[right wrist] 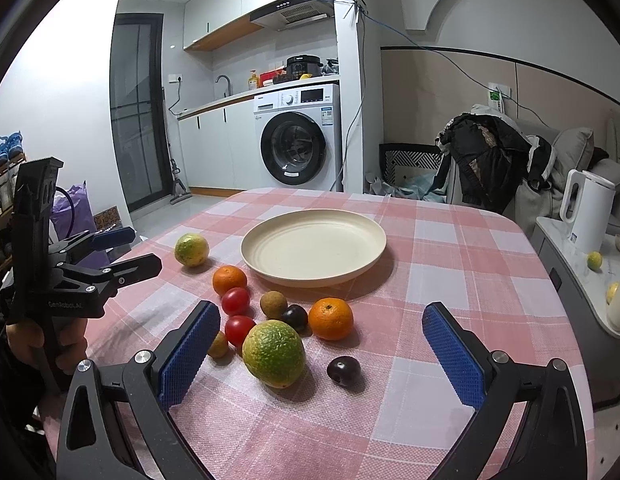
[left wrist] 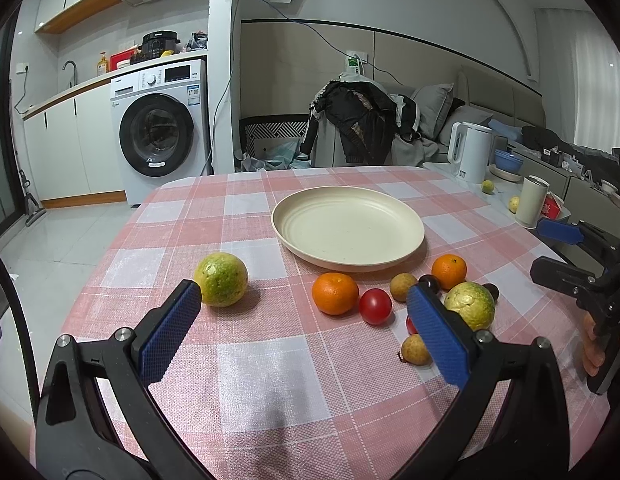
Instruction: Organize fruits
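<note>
On the pink-and-white checked tablecloth (right wrist: 450,248), your round cream plate (right wrist: 314,250) sits bare, and the fruit lies loose in front of it. Your left gripper (left wrist: 303,320) hangs spread wide, holding nothing, near the lone green-yellow citrus (left wrist: 221,279). Its right blue pad (left wrist: 438,340) covers part of one red cherry tomato (left wrist: 410,325) and a tan longan (left wrist: 414,349). Your right gripper (right wrist: 322,354) is likewise released, above a second green-yellow citrus (right wrist: 273,353) and a dark plum (right wrist: 343,371).
</note>
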Available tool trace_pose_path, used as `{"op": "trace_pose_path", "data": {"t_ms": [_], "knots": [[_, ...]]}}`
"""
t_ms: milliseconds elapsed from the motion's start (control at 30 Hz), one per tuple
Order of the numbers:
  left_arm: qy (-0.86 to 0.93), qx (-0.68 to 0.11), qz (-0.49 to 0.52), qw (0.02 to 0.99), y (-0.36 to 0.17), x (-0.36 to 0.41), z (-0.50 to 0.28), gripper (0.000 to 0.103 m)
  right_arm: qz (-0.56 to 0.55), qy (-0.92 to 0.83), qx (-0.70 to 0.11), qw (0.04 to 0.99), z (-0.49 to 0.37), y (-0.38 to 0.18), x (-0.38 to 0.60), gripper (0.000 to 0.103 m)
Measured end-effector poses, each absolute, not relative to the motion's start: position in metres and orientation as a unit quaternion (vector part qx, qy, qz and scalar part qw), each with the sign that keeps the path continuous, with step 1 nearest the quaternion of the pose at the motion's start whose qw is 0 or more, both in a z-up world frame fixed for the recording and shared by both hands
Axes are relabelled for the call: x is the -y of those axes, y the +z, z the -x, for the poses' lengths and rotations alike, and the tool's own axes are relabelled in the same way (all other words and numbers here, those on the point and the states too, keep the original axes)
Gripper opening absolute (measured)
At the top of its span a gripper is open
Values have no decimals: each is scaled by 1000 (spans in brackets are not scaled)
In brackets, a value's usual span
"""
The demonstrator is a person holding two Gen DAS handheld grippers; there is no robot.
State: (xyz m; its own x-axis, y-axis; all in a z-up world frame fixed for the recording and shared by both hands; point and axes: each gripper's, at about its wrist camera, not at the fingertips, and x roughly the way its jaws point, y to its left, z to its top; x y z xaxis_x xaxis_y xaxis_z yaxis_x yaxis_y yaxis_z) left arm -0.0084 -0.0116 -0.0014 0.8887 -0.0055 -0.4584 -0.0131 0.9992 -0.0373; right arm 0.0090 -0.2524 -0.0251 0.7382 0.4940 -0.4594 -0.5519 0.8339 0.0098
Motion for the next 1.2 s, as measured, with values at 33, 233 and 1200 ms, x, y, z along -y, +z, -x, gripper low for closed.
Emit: {"op": "trace_pose_path", "data": {"t_ms": [33,233,1200], "knots": [[2,-236,19,972,-2,11,8,103,63,280,-228,930,-9,-25,252,103],[5,-239,19,971,-3,10,8,103,66,274,-234,930,-11,-26,251,103],[-51,-344,-21,937,-22,50,-17,103,84,252,-367,891,-42,-49,249,94]]}}
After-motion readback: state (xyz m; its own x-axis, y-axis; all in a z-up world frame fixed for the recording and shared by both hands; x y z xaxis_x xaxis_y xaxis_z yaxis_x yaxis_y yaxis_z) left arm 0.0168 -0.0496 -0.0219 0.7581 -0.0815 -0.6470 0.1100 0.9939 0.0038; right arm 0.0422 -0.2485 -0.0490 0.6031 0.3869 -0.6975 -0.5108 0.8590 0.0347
